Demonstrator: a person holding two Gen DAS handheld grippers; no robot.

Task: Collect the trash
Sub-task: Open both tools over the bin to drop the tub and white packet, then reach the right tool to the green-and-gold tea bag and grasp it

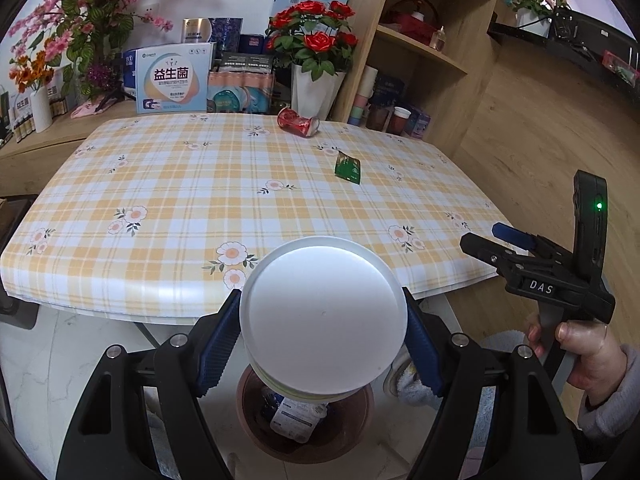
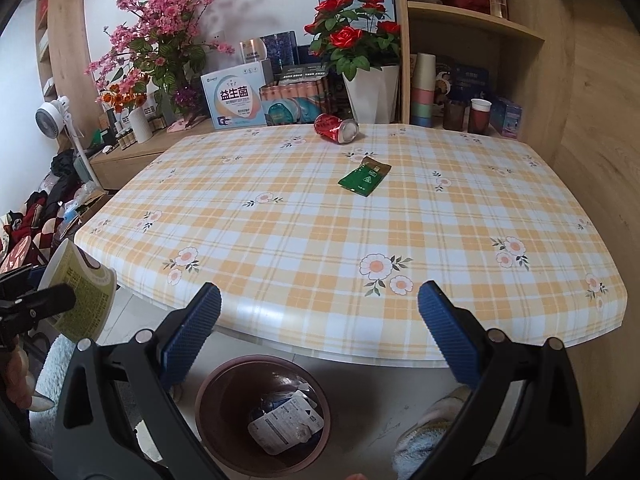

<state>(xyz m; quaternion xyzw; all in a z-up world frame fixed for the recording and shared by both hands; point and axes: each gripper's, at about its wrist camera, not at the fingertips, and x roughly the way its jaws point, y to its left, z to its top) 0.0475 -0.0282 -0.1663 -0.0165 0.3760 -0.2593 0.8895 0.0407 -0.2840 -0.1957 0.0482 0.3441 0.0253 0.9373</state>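
Right now our left gripper point(image 1: 323, 354) clamps a white round paper bowl with yellow-green printed sides point(image 1: 324, 312), bottom facing us, held above the brown round plastic bin point(image 1: 352, 432) on the floor. Our right gripper point(image 2: 320, 334) hangs wide and empty over the same bin (already holding packaging). On the yellow plaid tablecloth point(image 1: 180, 200) wait a crushed red can point(image 1: 298, 121) and green foil sachet point(image 1: 348, 167). We judge that releasing off-centre could bounce the bowl off the rim.
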